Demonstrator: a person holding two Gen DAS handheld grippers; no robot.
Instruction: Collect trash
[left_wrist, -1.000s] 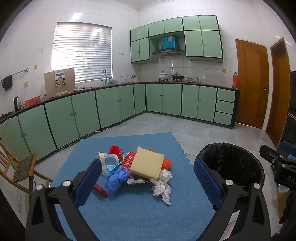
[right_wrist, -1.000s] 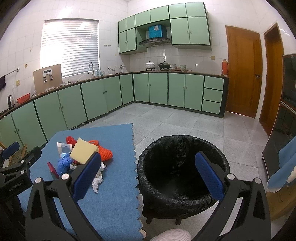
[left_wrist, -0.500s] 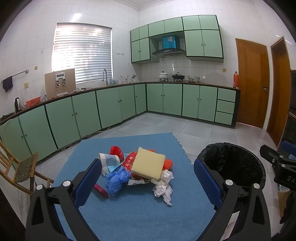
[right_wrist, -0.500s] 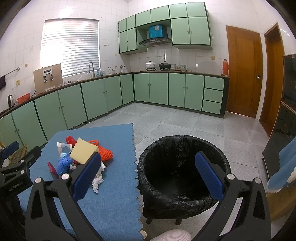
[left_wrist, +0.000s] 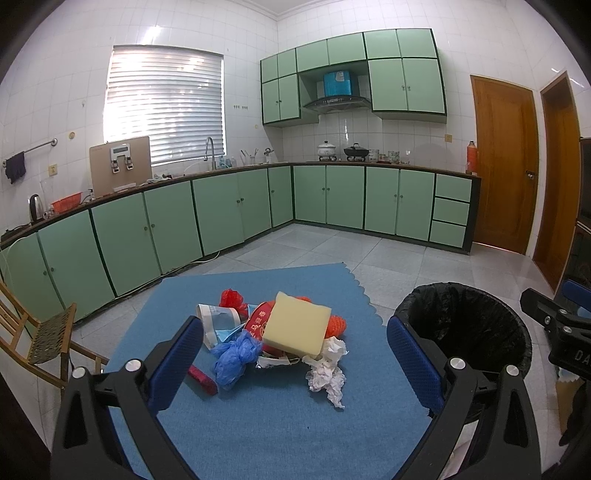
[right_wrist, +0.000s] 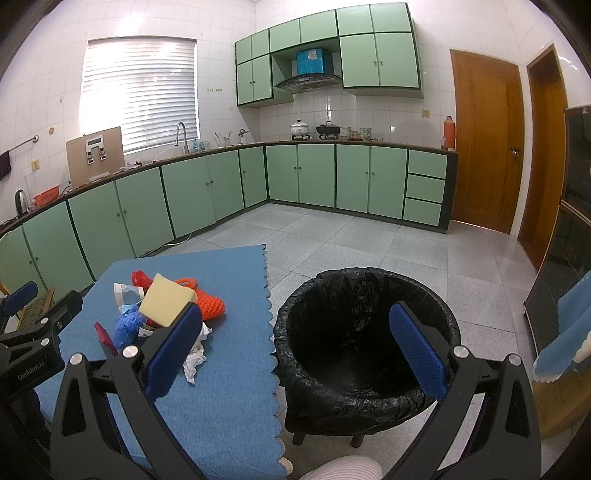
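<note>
A pile of trash lies on a blue mat (left_wrist: 258, 424): a yellow sponge (left_wrist: 297, 323) on top, a crumpled white tissue (left_wrist: 327, 371), a blue plastic bag (left_wrist: 236, 354), a red wrapper (left_wrist: 201, 378), orange netting (left_wrist: 336, 325) and a clear cup (left_wrist: 218, 319). My left gripper (left_wrist: 295, 363) is open and empty, held above the mat just short of the pile. My right gripper (right_wrist: 293, 352) is open and empty, above the black-lined trash bin (right_wrist: 365, 343), which stands right of the mat. The sponge (right_wrist: 166, 301) also shows in the right wrist view.
Green kitchen cabinets (left_wrist: 325, 195) run along the back and left walls. A wooden chair (left_wrist: 37, 339) stands left of the mat. Wooden doors (left_wrist: 504, 162) are at the right. A blue cloth (right_wrist: 569, 332) hangs at the far right.
The left gripper has shifted slightly, so the pile sits a little lower and nearer in its view. The right gripper has barely moved. Both stay open.
</note>
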